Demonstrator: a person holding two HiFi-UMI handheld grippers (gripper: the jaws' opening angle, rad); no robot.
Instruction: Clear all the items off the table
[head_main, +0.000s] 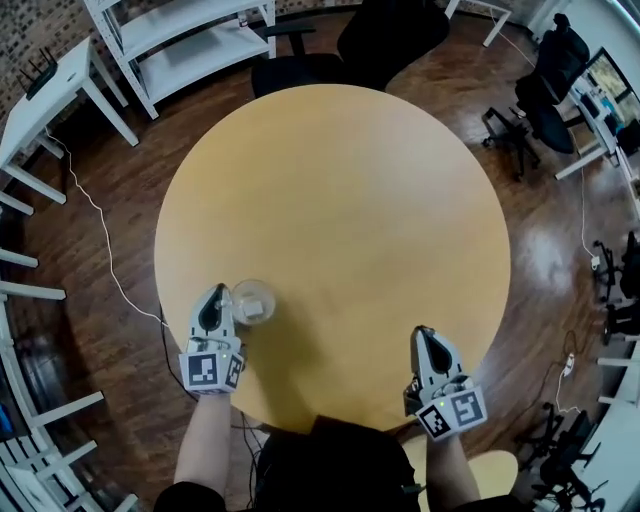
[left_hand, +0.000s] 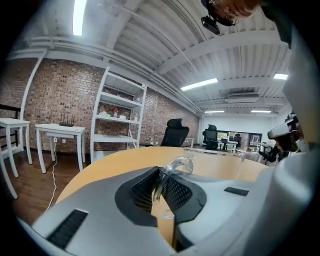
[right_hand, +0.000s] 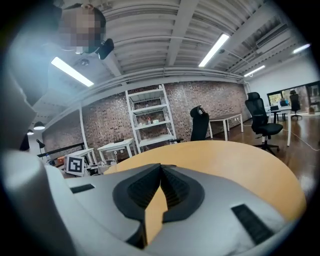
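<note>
A clear glass mug (head_main: 254, 300) stands on the round wooden table (head_main: 340, 200) near its front left edge. My left gripper (head_main: 221, 294) is at the mug's left side, shut on its handle. In the left gripper view the curved glass handle (left_hand: 180, 163) runs down between the closed jaws of the left gripper (left_hand: 161, 173), and the mug's see-through body (left_hand: 225, 164) shows faintly to the right. My right gripper (head_main: 422, 333) hovers over the table's front right edge, shut with nothing in it. In its own view the right gripper (right_hand: 161, 168) shows only bare tabletop (right_hand: 240, 160) ahead.
A black office chair (head_main: 385, 35) stands behind the table, and white shelving (head_main: 190, 35) is at the back left. A white desk (head_main: 45, 95) and a cable (head_main: 105, 240) lie to the left. More black chairs (head_main: 545, 90) stand at the right.
</note>
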